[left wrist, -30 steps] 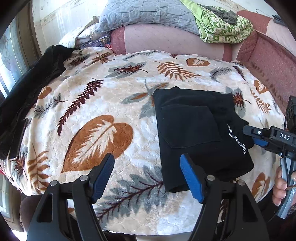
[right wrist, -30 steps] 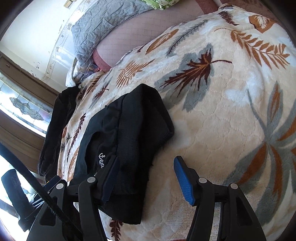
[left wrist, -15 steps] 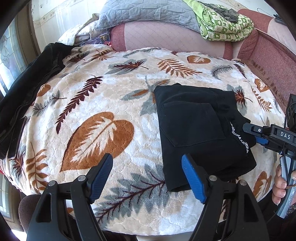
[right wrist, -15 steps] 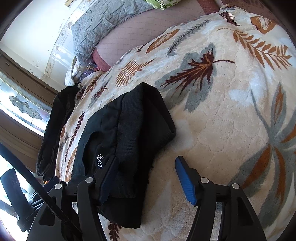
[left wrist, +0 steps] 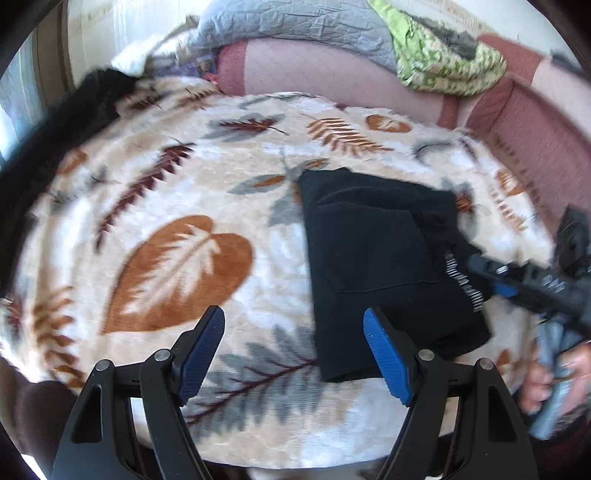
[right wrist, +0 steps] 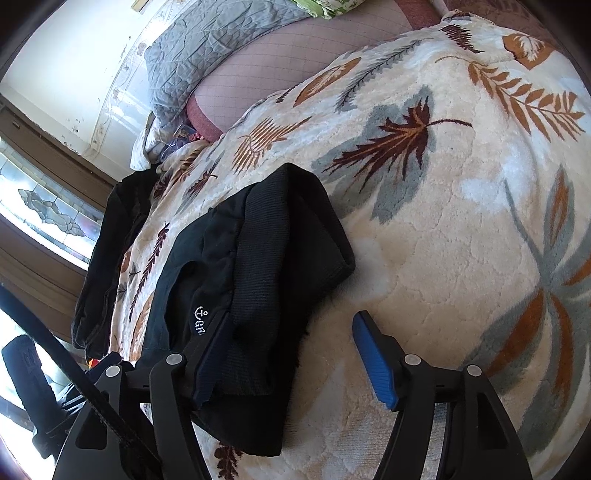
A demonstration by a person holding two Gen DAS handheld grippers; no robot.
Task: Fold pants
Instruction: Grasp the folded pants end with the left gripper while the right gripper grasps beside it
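Note:
Black pants (left wrist: 376,258) lie folded into a compact rectangle on a leaf-patterned blanket (left wrist: 177,258). My left gripper (left wrist: 295,354) is open and empty, just before the pants' near left corner. In the right wrist view the pants (right wrist: 258,266) show their ribbed waistband and a small white anchor logo. My right gripper (right wrist: 291,354) is open, its left finger (right wrist: 210,354) over the waistband edge and its right finger (right wrist: 373,358) over bare blanket. The right gripper (left wrist: 517,280) also shows in the left wrist view at the pants' right edge.
Another black garment (right wrist: 110,258) lies along the blanket's left edge. A pink sofa back (left wrist: 332,74) holds a grey quilt (left wrist: 295,22) and a green cloth (left wrist: 443,62). A window (right wrist: 44,206) is at the far left.
The left gripper view has shifted slightly and blurred with motion. The right gripper has edged a little closer over the waistband. The pants have stayed in place, and both grippers stay open.

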